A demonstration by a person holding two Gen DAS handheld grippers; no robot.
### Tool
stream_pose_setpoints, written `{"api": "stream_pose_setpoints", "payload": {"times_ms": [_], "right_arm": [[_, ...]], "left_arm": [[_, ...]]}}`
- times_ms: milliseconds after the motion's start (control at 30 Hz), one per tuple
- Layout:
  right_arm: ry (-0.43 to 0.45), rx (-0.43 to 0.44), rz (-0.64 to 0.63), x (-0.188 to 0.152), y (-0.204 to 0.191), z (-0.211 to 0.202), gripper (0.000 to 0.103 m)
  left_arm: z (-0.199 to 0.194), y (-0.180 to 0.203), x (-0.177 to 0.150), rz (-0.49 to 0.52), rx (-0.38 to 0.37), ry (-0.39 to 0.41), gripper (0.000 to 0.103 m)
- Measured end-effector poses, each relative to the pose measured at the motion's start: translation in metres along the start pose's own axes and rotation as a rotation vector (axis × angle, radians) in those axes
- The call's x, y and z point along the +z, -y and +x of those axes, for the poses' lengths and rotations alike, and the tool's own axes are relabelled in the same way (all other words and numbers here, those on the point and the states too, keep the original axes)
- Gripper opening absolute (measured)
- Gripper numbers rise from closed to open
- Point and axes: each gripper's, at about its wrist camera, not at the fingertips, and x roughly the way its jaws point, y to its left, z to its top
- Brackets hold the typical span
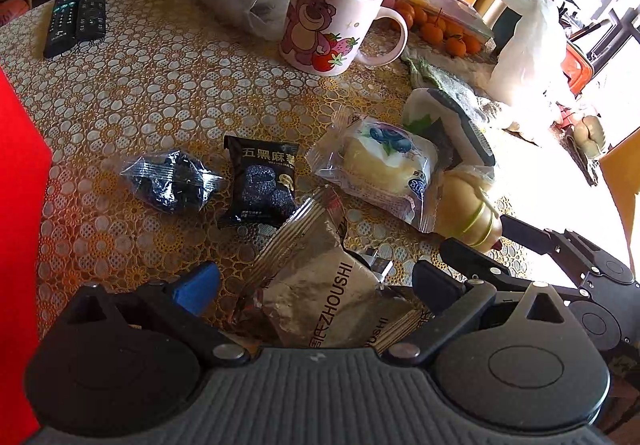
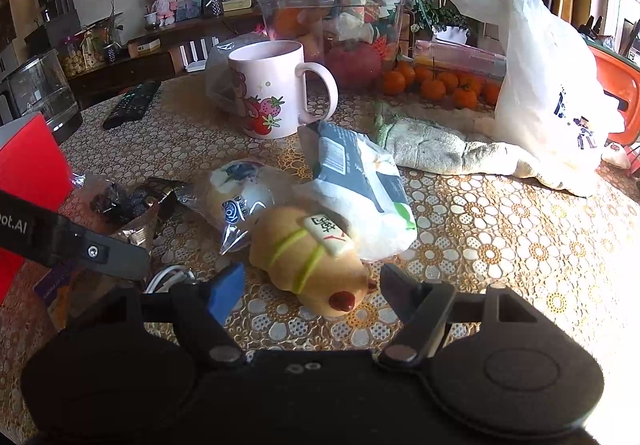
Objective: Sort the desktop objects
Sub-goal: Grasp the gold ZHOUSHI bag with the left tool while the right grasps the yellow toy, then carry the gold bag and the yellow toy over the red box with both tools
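Note:
My left gripper (image 1: 316, 281) is open over a silver-brown ZHOUSHI snack packet (image 1: 320, 285), which lies between its wide-apart jaws. Beyond it on the table lie a black sesame snack packet (image 1: 264, 181), a dark snack in clear wrap (image 1: 172, 181) and a blueberry cake packet (image 1: 380, 161). My right gripper (image 2: 314, 295) is open, its fingers on either side of the snout of a yellow toy (image 2: 308, 257) with green stripes and a red nose. The toy (image 1: 468, 205) also shows in the left wrist view, with the right gripper's fingers (image 1: 520, 229) beside it. The left gripper's finger (image 2: 116, 253) crosses the right wrist view.
A pink bear mug (image 1: 328, 21) stands mid-table, a tissue pack (image 2: 360, 181) behind the toy. A red box (image 1: 16, 205) bounds the left side. Two remotes (image 1: 76, 17), a grey cloth (image 2: 432, 145), a white plastic bag (image 2: 548, 85), oranges (image 2: 436, 85) and a white cable (image 2: 168, 277) crowd the table.

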Motion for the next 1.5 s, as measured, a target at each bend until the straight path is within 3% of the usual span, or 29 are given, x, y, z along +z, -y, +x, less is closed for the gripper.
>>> {"api": "stream_pose_setpoints", "payload": {"times_ms": [167, 267, 367, 400, 833, 1500], "right_arm": [[0.007, 0.009, 0.036, -0.002, 0.003, 0.003, 0.073], [0.007, 0.014, 0.057, -0.002, 0.006, 0.003, 0.072], [0.015, 0.009, 0.053, -0.003, 0.005, 0.002, 0.069], [0.016, 0.006, 0.053, -0.003, 0.005, 0.001, 0.062], [0.025, 0.018, 0.071, -0.005, 0.004, -0.010, 0.050], [0.073, 0.049, 0.063, -0.004, -0.014, -0.066, 0.049]], "left_arm": [[0.003, 0.004, -0.003, 0.021, -0.012, 0.010, 0.097], [0.002, 0.007, -0.003, 0.032, -0.011, 0.023, 0.089], [-0.001, 0.005, -0.002, 0.033, -0.008, 0.043, 0.074], [-0.001, 0.004, -0.002, 0.027, -0.012, 0.040, 0.073], [-0.006, 0.007, -0.004, 0.060, -0.009, 0.074, 0.054], [-0.058, 0.009, -0.025, 0.122, -0.034, 0.141, 0.052]]}}
